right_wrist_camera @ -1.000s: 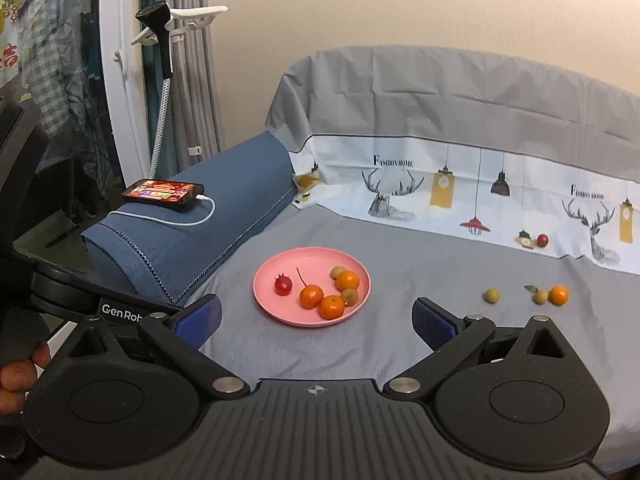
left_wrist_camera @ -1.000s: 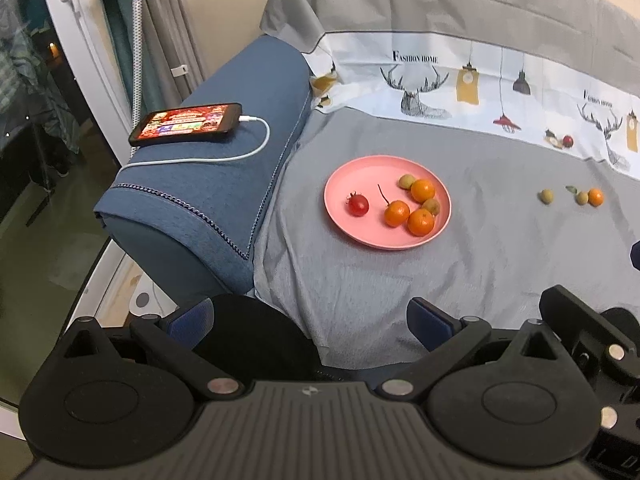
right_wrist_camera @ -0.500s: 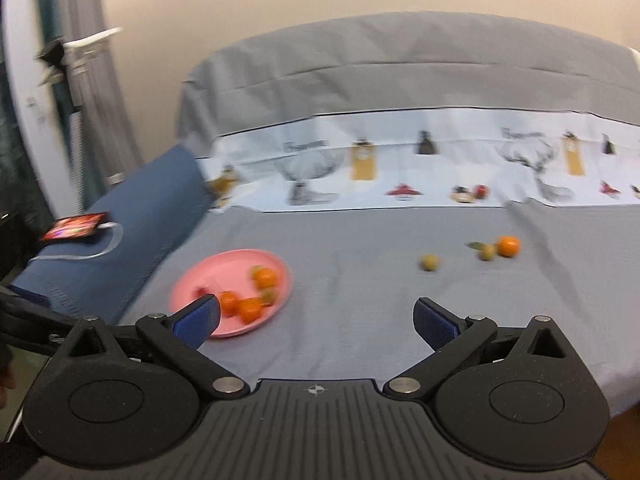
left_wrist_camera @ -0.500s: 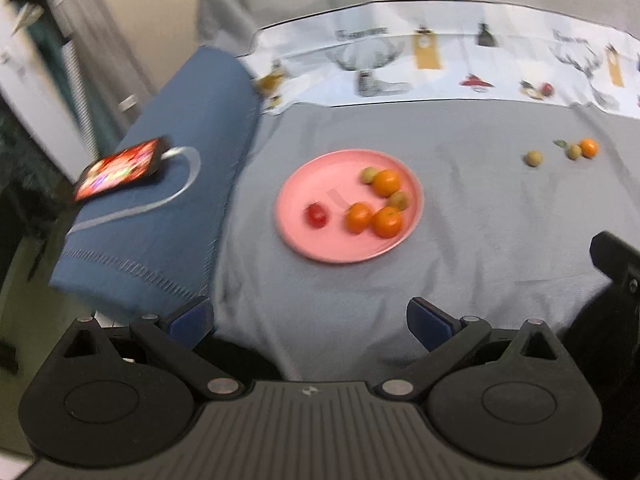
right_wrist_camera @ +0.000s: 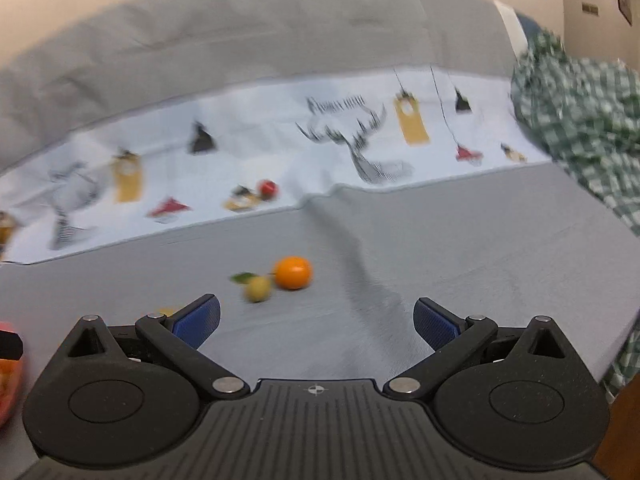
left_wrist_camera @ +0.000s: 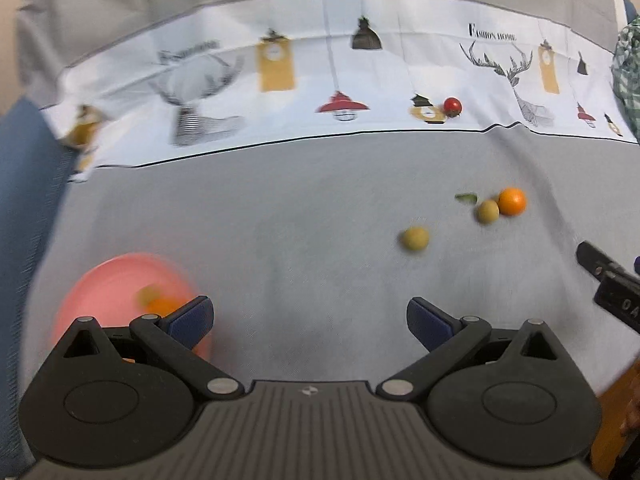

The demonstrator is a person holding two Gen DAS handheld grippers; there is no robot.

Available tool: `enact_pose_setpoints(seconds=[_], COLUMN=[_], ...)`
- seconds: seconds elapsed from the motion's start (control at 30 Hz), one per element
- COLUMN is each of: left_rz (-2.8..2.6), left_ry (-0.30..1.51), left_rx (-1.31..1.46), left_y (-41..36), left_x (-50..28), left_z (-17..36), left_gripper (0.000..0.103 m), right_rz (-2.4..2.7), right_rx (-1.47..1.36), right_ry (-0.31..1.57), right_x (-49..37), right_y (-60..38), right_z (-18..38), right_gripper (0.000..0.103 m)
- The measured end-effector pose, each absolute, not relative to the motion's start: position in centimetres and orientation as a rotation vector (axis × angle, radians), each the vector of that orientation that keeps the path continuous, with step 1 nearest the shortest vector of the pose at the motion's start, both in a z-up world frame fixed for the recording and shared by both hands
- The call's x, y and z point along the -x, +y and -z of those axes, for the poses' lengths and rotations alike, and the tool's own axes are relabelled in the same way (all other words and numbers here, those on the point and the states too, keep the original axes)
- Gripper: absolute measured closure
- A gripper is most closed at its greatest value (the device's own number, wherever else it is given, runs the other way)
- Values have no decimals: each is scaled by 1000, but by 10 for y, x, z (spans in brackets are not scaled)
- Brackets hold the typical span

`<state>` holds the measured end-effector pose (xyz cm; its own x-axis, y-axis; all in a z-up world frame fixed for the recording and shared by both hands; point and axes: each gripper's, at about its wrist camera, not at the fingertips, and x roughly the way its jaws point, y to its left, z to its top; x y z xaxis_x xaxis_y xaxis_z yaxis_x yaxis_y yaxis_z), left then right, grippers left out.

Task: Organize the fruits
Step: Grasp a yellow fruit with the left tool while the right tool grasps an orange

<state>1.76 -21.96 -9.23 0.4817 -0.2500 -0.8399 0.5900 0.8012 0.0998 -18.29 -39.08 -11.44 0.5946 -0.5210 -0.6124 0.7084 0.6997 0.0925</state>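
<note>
Both views have swung right since a second ago: the round pink plastic plate now sits at the sofa seat's left end, loose fruit ahead. Left tool and right tool gape empty. Best descend squarely over the small orange citrus, clearing the touching yellow-green fruit

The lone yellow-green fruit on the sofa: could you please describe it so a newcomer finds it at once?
On the grey sofa cover, right of the pink plate, lie three loose fruits. The lone yellow-green fruit sits apart, nearest the plate, while its twin touches the orange.
</note>
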Motion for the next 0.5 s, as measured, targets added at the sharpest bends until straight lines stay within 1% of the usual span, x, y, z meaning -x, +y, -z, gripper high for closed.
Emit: enact_pose_setpoints(seconds=[0.13,0.23,0.3,0.4,0.43,0.5], left_rz=[571,601,611,593,604,586], left_ry=[962,958,971,1022,1020,1009], left_rx=[-400,-430,-463,-493,-456,-409], left_y=[-278,-307,-321,-334,-331,-326], left_x=[-48,-59,-64,-77,-80,-83], left_z=[136,163,180,207,210,212], left_gripper=[0,0,0,0,0,0], right_rz=[724,711,686,649,649,638], right_rx=[-341,-318,-278,-176,-141,-160], right_ry=[694,736,729,720,708,682], right_x=[135,107,92,73,69,67], right_y=[-437,-458,-464,-466,-465,-471], right_z=[157,183,195,214,220,222], right_gripper=[2,3,4,1,1,1])
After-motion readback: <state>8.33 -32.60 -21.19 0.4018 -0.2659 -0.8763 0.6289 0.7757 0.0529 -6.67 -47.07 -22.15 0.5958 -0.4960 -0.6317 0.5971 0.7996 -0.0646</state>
